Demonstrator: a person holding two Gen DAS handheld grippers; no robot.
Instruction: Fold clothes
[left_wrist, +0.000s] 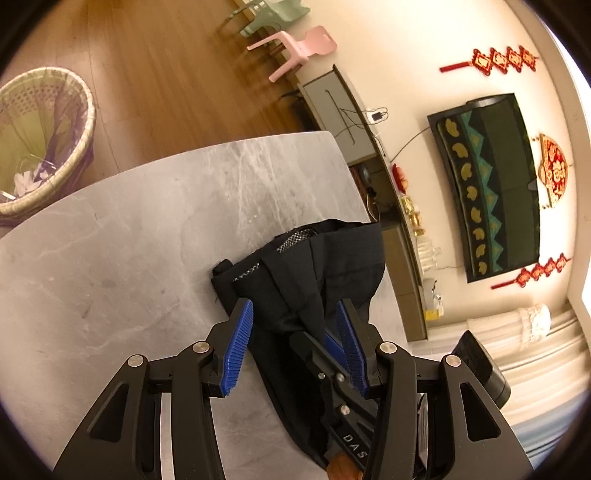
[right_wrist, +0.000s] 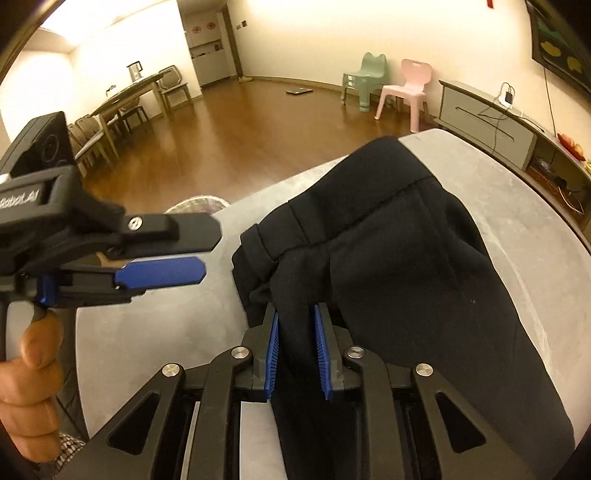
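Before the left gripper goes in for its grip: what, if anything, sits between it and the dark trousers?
Nothing visible. The left gripper is open with the dark trousers right past its fingertips on the grey table. The right gripper already pinches a fold beside it, close on the left gripper's right finger.

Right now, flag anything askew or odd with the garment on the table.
The black trousers lie bunched on the grey marble table, waistband crumpled, white mesh lining turned out. The right gripper pinches a fold; the left gripper is open.
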